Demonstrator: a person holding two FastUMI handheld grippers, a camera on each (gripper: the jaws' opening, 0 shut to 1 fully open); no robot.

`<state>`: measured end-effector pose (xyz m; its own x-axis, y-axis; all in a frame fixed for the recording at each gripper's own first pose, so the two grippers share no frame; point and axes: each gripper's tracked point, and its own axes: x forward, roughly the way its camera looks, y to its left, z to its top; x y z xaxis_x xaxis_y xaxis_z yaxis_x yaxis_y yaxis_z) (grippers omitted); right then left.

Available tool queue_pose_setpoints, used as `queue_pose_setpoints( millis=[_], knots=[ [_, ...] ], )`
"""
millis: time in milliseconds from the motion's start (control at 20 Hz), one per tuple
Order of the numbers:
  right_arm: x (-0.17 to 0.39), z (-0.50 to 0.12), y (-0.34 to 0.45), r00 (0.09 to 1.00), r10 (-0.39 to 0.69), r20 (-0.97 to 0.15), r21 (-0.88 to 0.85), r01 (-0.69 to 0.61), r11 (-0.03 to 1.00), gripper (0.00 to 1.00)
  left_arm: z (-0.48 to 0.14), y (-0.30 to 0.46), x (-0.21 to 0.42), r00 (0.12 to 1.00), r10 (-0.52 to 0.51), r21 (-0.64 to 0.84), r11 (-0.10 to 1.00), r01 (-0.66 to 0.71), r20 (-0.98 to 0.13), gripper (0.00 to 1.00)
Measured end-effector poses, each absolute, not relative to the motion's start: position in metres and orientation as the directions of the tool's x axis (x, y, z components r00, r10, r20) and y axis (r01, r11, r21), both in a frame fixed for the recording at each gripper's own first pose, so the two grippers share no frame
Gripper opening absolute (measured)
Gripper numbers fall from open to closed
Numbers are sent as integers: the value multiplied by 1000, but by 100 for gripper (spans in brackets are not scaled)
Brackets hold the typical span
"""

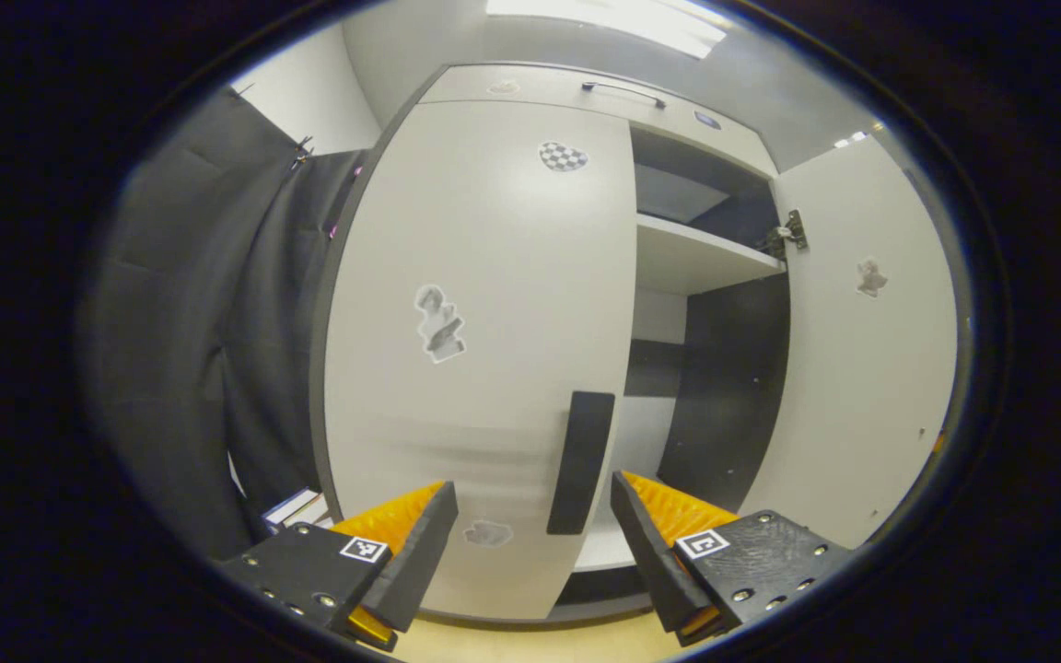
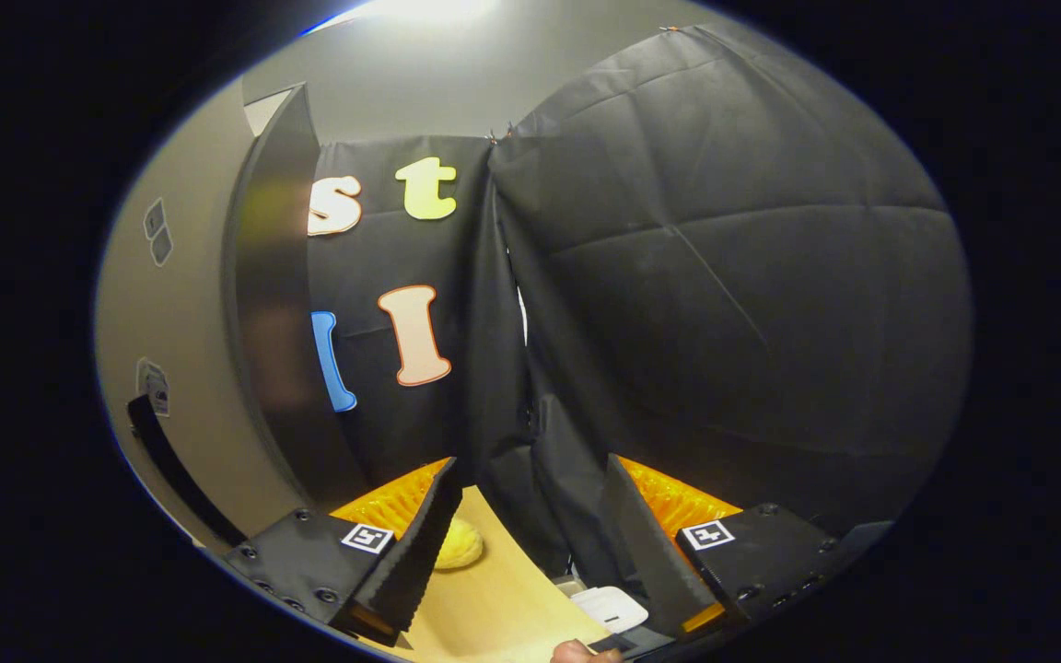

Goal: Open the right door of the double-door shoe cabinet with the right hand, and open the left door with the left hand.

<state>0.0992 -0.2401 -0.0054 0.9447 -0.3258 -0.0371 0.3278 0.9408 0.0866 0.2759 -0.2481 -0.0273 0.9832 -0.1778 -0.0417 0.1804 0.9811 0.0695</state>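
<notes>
In the left gripper view the shoe cabinet's white left door point(image 1: 494, 304) stands closed, with a black vertical handle point(image 1: 579, 460) near its right edge. My left gripper point(image 1: 530, 543) is open just short of that handle, which sits between and beyond the fingers without touching them. The right door point(image 1: 862, 359) is swung wide open, showing a white shelf point(image 1: 696, 258) and a dark interior. In the right gripper view the open right door point(image 2: 180, 313) with its black handle point(image 2: 171, 470) stands off to the left. My right gripper point(image 2: 526, 543) is open, holds nothing and faces the black cloth wall.
A drawer front with a bar handle point(image 1: 623, 90) tops the cabinet. Black cloth point(image 1: 190, 322) hangs left of the cabinet, with books point(image 1: 296, 506) at its foot. On the wooden floor point(image 2: 494, 589) lie a yellow object point(image 2: 459, 545) and a white object point(image 2: 609, 608). A fingertip point(image 2: 577, 652) shows below.
</notes>
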Motion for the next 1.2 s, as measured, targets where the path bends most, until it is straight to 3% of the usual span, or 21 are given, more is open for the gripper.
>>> queue_pose_setpoints(
  millis=[50,500,600,650,700,750,850,900,1100,1200],
  knots=[
    [108,-7,-241,948,-315,-37,92,317,944,98,-29,-253,285,984,-170,84,981,173,-44,97],
    [163,-24,-257,955,-283,-86,81,289,954,98,-24,-281,317,996,-91,215,972,92,-17,97],
    [169,-26,-259,953,-291,-86,36,295,955,98,-21,-286,323,997,-76,249,966,75,-2,77],
    [173,-27,-257,954,-286,-92,30,289,957,98,-22,-287,325,997,-71,253,965,70,-6,72],
    [176,-29,-255,956,-276,-97,30,280,960,98,-25,-288,326,998,-61,241,968,61,-7,78],
    [178,-31,-256,956,-273,-102,28,277,960,98,-26,-284,328,999,-36,220,975,38,-9,65],
    [181,-34,-264,946,-305,-108,-19,304,952,98,-32,-280,329,1000,-23,159,987,26,-21,52],
    [181,-34,-264,947,-304,-105,-41,301,953,98,-36,-282,330,999,-38,131,990,42,-38,53],
    [186,-40,-258,954,-271,-128,-46,267,963,100,-38,-285,330,1000,-14,209,978,18,-23,30],
    [184,-34,-260,952,-286,-107,-41,284,958,98,-42,-285,330,1000,-6,210,978,12,-29,24]
  ],
)
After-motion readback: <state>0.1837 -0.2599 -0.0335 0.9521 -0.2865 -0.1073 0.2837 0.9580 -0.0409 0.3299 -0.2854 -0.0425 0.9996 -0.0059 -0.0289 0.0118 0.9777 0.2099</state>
